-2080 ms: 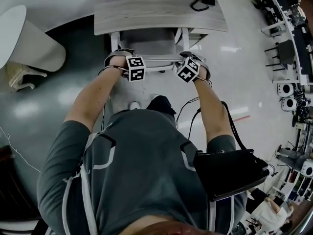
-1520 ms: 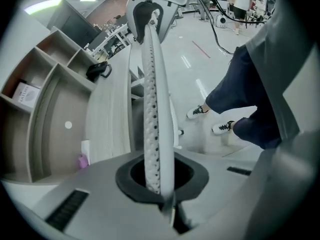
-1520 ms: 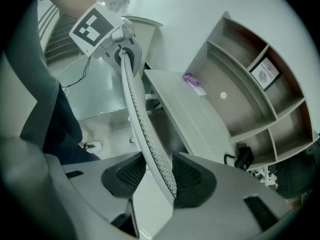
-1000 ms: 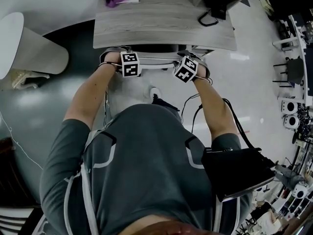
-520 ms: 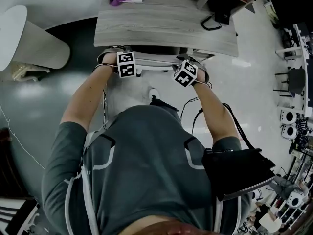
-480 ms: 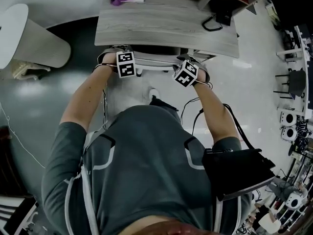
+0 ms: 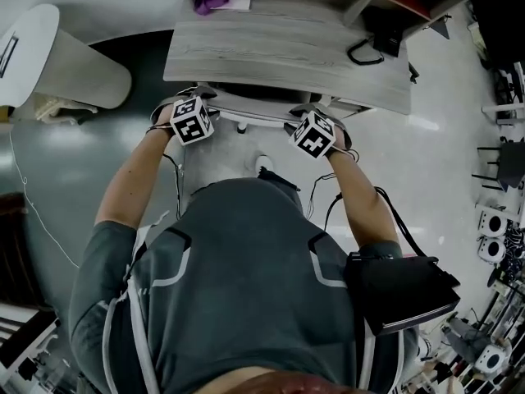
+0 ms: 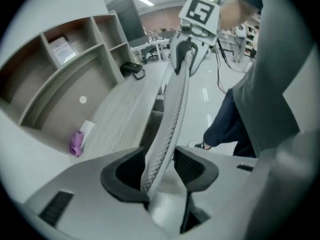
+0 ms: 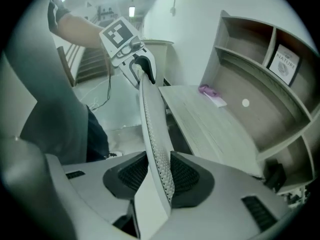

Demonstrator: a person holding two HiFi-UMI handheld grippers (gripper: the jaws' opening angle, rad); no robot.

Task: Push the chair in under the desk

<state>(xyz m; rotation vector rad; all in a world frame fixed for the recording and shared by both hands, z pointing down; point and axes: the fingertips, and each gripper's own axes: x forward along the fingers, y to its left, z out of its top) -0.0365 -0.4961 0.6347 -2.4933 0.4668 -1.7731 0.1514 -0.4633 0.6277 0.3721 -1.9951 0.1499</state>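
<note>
**Chair-to-bench push: release stage**

Chair (image 7: 246,120) position: top rail of the backrest (image 8: 175,104) lies just beside the near edge of the bench (image 7: 287,52), parallel to it; the seat is out of sight beneath the bench top in the head view, so it reads as tucked under; the person's shoe (image 7: 264,164) is on the floor close behind the rail.

Left gripper (image 8: 160,166): fingers (image 8: 125,171) spread and have just been opening; the mesh rail runs between them with a gap showing on the outer side, so no pinch; it straddles the rail near its left end.

Right gripper (image 9: 159,176): fingers (image 9: 187,176) have just been closing further; both pads sit against the two faces of the rail and appear to pinch it near its right end.

Judgement on step: the push itself looks done or all but done, since no seat shows in front of the bench; one side is let go and the other is not.

Next move calls for: spreading the right fingers until both pads clear the mesh; then lifting both grippers off the rail along the line they point, not toward the body, so that neither pad snags the mesh and rolls the chair back out; a last nudge only if the backrest stands off the bench edge.
</note>
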